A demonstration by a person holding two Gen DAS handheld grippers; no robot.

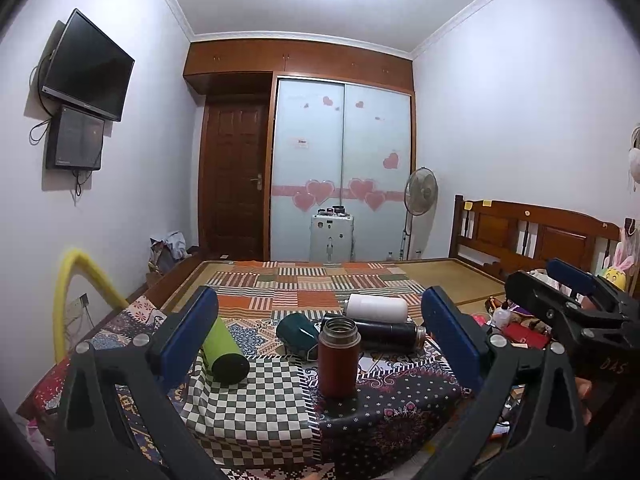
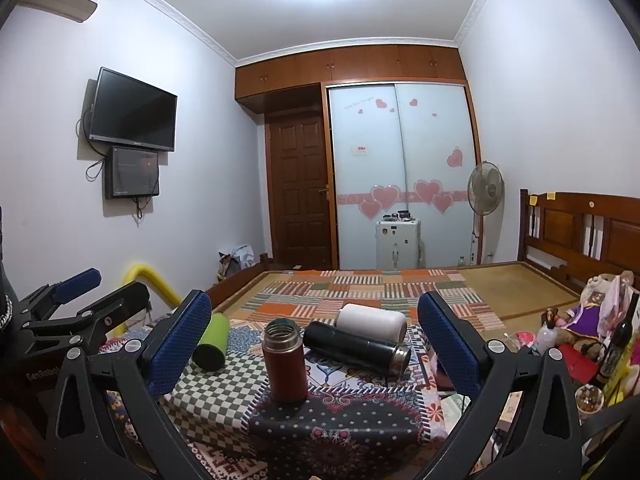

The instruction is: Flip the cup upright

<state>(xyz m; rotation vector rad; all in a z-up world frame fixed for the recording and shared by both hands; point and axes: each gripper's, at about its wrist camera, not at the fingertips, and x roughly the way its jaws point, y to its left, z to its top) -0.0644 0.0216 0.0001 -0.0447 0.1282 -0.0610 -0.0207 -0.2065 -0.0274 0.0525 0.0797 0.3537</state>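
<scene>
A red-brown flask [image 1: 338, 356] stands upright, mouth open, on the patchwork-covered table [image 1: 248, 412]. Behind it a black flask [image 1: 384, 332], a white cup [image 1: 376, 309], a dark green cup [image 1: 298, 334] and a lime green cup [image 1: 225, 350] lie on their sides. My left gripper [image 1: 320, 340] is open and empty, its blue pads on either side of the red flask at a distance. In the right wrist view the red flask [image 2: 285, 362], black flask [image 2: 356, 346], white cup [image 2: 372, 322] and lime cup [image 2: 212, 342] show; my right gripper [image 2: 316, 344] is open and empty.
A bed [image 1: 440, 276] with a wooden headboard [image 1: 532, 236] lies behind the table. Toys and bottles [image 2: 580, 332] crowd the right side. A yellow tube [image 1: 80, 280] arches at the left. The right gripper's body [image 1: 568, 312] shows at the right of the left wrist view.
</scene>
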